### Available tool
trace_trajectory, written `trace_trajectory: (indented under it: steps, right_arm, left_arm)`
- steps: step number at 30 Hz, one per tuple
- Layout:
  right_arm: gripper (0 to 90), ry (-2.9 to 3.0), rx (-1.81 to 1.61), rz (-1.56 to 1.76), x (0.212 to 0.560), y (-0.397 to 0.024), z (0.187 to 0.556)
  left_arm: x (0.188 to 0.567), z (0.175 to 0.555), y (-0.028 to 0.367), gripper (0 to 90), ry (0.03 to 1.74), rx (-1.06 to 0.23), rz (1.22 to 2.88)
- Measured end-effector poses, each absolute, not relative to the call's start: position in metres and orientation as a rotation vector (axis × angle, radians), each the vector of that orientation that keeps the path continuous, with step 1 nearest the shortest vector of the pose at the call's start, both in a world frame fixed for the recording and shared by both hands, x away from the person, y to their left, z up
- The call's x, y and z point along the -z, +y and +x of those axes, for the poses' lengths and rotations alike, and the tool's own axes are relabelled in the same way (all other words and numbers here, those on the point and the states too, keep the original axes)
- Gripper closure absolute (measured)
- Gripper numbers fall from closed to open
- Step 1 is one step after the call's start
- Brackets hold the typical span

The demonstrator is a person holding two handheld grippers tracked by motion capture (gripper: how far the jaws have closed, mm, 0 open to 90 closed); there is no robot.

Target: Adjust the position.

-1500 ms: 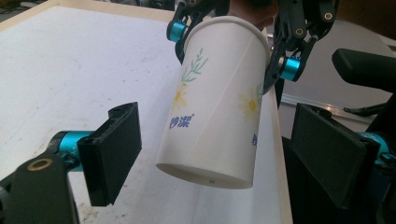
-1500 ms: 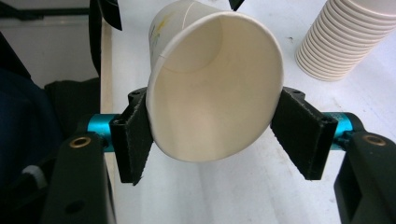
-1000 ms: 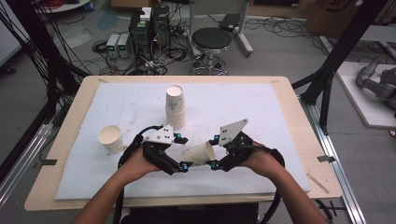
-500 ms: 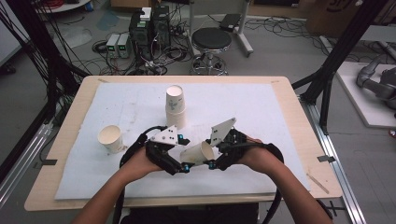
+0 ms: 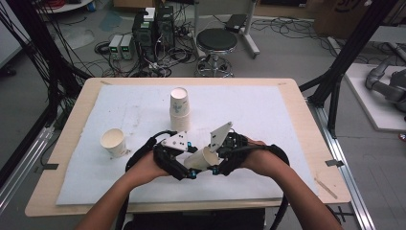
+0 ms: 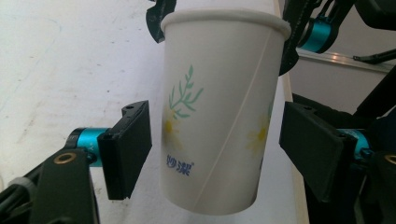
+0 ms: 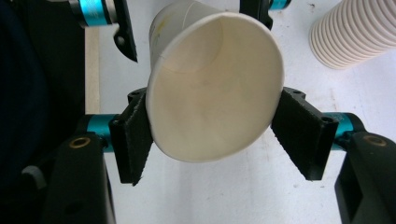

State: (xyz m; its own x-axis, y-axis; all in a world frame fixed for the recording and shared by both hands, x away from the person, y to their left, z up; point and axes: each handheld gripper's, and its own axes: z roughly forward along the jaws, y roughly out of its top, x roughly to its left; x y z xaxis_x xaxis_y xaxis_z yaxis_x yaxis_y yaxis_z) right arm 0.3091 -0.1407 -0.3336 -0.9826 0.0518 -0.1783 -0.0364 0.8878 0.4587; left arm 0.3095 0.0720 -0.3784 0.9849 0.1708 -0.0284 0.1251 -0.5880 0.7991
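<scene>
I hold a paper cup (image 5: 200,158) between my two grippers, just above the white mat (image 5: 268,120), near my edge of the table (image 5: 306,143). My right gripper (image 7: 215,135) pinches the cup at its rim: both pads press the rim from opposite sides, and the round mouth, bent slightly oval, faces straight back at that gripper's camera. My left gripper (image 6: 217,149) sits around the lower half of the same cup, which stands between its jaws with the leaf print toward the camera. Its jaws have just been closing, yet there is a gap on each side, so they are spread around the cup and not pressing it. Beyond the two grippers, further onto the mat, stands a stack of cups (image 5: 179,109); in the right gripper view it appears up and to the right of the held cup. A single cup (image 5: 113,142) stands well off to the outer side of my left gripper.
</scene>
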Motion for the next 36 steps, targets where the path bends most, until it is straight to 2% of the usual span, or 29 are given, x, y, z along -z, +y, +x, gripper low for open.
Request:
trace_trajectory:
  steps: [7, 17, 24, 29, 36]
  right_arm:
    - [32.5, 2.883, -0.635, -0.019, 0.337, -0.134, 0.308]
    - [30.4, 2.916, -0.655, -0.029, 0.339, -0.132, 0.308]
    - [25.3, 2.880, -0.934, 0.079, 0.338, -0.145, 0.311]
    - [25.0, 2.810, -1.120, 0.161, 0.336, -0.162, 0.312]
    - [23.4, 2.656, -1.275, 0.355, 0.349, -0.193, 0.310]
  left_arm:
    - [0.382, 0.311, 0.069, 34.9, 0.202, -0.028, 2.237]
    - [0.389, 0.310, 0.069, 37.0, 0.193, 0.007, 2.234]
    - [0.396, 0.311, 0.078, 36.1, 0.249, 0.010, 2.160]
    - [0.401, 0.311, 0.086, 35.4, 0.303, -0.013, 2.109]
    - [0.412, 0.309, 0.109, 35.4, 0.412, -0.102, 2.004]
